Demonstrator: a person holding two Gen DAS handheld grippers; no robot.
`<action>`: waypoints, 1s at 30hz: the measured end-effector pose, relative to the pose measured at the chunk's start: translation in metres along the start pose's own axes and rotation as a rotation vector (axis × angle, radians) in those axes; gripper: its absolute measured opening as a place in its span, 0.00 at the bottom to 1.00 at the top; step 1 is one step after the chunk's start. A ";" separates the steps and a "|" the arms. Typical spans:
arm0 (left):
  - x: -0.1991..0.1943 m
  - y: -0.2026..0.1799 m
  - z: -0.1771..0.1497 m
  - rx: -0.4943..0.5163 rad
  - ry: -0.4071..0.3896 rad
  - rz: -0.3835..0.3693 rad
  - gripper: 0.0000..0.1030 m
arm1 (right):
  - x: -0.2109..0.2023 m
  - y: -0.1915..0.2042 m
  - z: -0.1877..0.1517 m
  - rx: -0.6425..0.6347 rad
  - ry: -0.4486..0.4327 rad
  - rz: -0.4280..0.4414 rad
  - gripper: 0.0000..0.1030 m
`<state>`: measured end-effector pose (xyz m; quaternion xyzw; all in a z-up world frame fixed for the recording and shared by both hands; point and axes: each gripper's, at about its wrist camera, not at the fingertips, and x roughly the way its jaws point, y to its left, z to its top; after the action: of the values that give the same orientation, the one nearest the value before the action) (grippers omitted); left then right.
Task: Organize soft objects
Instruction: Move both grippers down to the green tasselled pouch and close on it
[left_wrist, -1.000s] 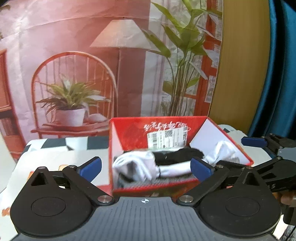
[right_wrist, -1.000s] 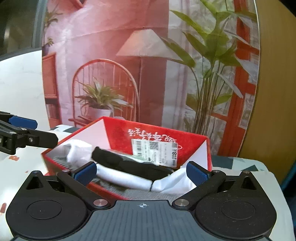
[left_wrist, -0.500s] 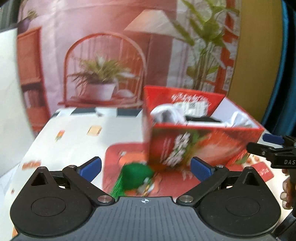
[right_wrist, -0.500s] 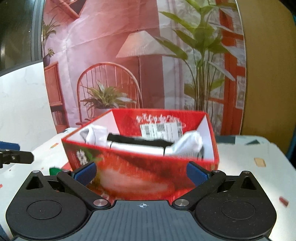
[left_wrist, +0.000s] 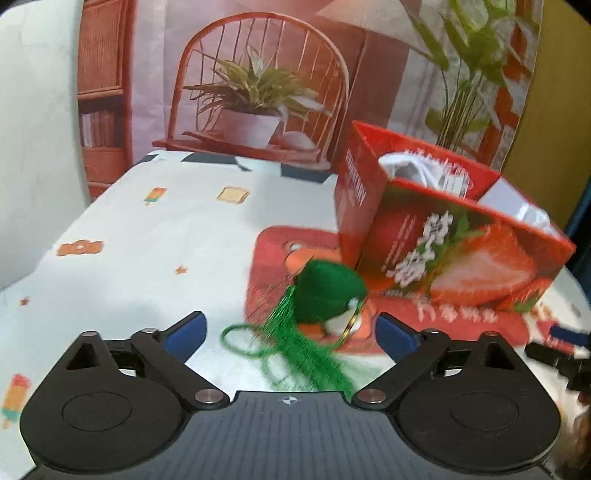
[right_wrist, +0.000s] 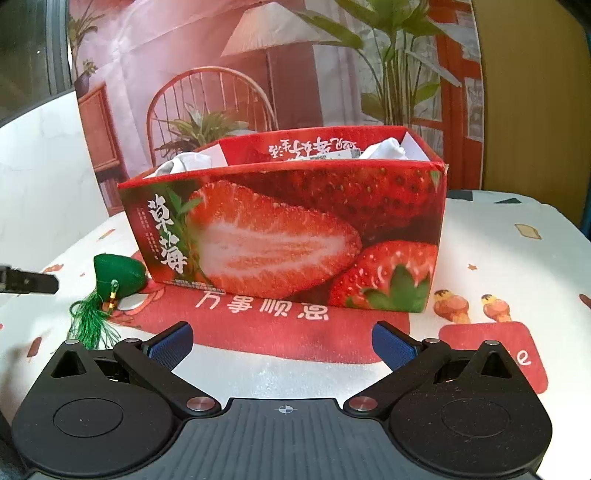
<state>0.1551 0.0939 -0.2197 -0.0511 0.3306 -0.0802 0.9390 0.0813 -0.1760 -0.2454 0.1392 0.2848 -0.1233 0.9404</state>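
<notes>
A green stuffed pouch (left_wrist: 325, 295) with a green tassel (left_wrist: 306, 354) lies on the table at the left corner of the red strawberry box (left_wrist: 443, 251). My left gripper (left_wrist: 288, 332) is low over the table just short of the pouch. Its jaws are closing, the tassel lies between them, and the pads touch nothing. White soft items (left_wrist: 406, 166) poke out of the box top. My right gripper (right_wrist: 282, 343) stands open and empty in front of the box's long side (right_wrist: 288, 236). There the pouch (right_wrist: 118, 273) shows at the left, with a left finger (right_wrist: 29, 282) beside it.
The box stands on a red mat (right_wrist: 258, 314) over a white printed tablecloth (left_wrist: 166, 240). A printed backdrop (right_wrist: 258, 74) rises right behind the table. My right gripper's fingers (left_wrist: 561, 343) show at the right edge of the left wrist view.
Both grippers dropped from above the box to table level. The left one swung left toward the green pouch, which came into view. The box's inside is now mostly hidden behind its wall.
</notes>
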 end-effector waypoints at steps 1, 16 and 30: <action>0.004 0.000 0.004 -0.005 -0.009 -0.014 0.93 | 0.000 0.000 0.000 0.004 0.001 0.000 1.00; 0.075 -0.010 0.016 -0.029 0.085 -0.156 0.83 | 0.011 -0.006 -0.004 0.019 0.043 -0.018 0.99; 0.058 -0.040 -0.004 0.064 0.140 -0.409 0.77 | 0.014 -0.005 -0.006 0.015 0.061 -0.012 0.99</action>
<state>0.1931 0.0438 -0.2522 -0.0814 0.3750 -0.2827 0.8791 0.0883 -0.1812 -0.2589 0.1484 0.3132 -0.1267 0.9294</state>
